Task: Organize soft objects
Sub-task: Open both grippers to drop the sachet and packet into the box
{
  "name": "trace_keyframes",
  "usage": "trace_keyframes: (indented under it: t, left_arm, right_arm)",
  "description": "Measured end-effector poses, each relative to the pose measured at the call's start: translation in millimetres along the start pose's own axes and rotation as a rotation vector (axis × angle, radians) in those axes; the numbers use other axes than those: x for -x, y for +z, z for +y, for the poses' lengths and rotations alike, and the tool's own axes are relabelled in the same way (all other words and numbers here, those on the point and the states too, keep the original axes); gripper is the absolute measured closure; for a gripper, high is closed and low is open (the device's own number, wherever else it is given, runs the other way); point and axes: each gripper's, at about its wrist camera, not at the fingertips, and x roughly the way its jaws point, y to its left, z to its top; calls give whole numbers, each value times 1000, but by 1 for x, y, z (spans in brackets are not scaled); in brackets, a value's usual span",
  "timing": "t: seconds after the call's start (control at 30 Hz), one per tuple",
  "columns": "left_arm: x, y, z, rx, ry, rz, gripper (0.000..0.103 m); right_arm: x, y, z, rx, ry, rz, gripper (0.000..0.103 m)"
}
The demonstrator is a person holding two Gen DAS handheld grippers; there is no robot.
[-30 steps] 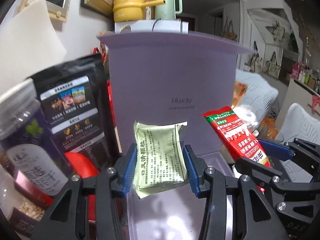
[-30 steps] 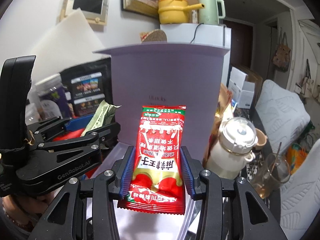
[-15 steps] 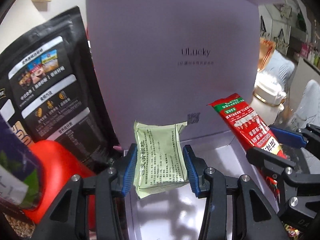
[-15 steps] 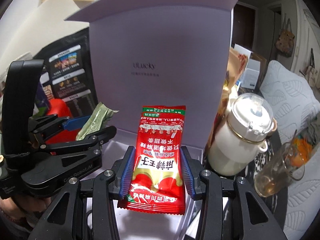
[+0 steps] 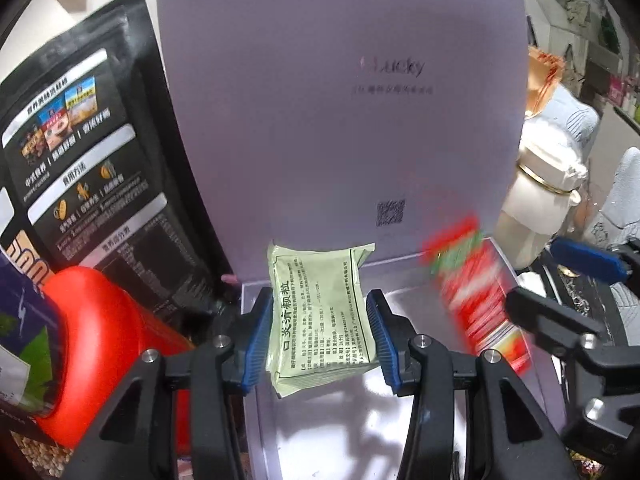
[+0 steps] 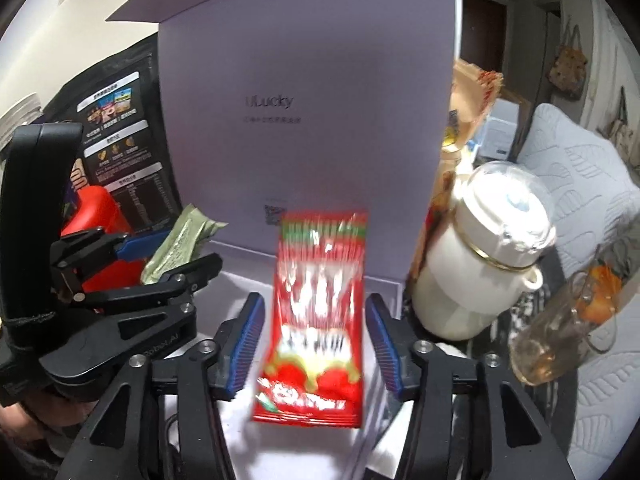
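My left gripper (image 5: 318, 330) is shut on a pale green sachet (image 5: 320, 316) and holds it above the open lilac box (image 5: 400, 432). My right gripper (image 6: 314, 344) has opened; the red snack packet (image 6: 316, 312) is blurred between the parted blue pads (image 6: 250, 340), dropping toward the box floor (image 6: 240, 420). The red packet also shows blurred in the left wrist view (image 5: 476, 292). The left gripper with the green sachet (image 6: 180, 244) shows at the left of the right wrist view.
The box's upright lid (image 5: 340, 100) stands behind. A black pouch (image 5: 80, 152) and a red container (image 5: 100, 356) stand at left. A white lidded jar (image 6: 488, 256) and a glass cup (image 6: 560, 332) stand at right.
Both grippers moved down and closer to the box. The right gripper's jaws have parted and the red packet is slipping down, blurred. The left still holds the green sachet.
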Motion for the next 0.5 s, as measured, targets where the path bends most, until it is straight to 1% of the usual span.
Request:
trace_keyframes:
  t: [0.03,0.1,0.13,0.2,0.23,0.27,0.33,0.5]
  left_arm:
    - [-3,0,0,6,19,18,57]
    - [-4,-1,0,11,25,32,56]
    - [-4,-2,0,13,28,35,53]
    - [-1,-4,-1,8,40,26,42]
    - [1,-5,-3,2,35,16,33]
    - [3,-5,-4,-1,27,13,27]
    - [11,-5,-7,-4,33,3,24]
    - [30,0,-8,-1,14,-20,24]
  right_arm:
    - [2,0,1,2,-6,-2,46]
    - [5,-1,0,2,-12,0,46]
    - [7,-1,0,-1,-13,3,46]
    - [10,-2,-1,-4,-17,4,46]
    - [11,-2,-1,-4,-22,4,46]
    - [14,-2,-2,-5,-27,2,46]
    - [19,-2,-4,-9,-31,-4,46]
    - [35,-1,-4,-17,-42,-21,46]
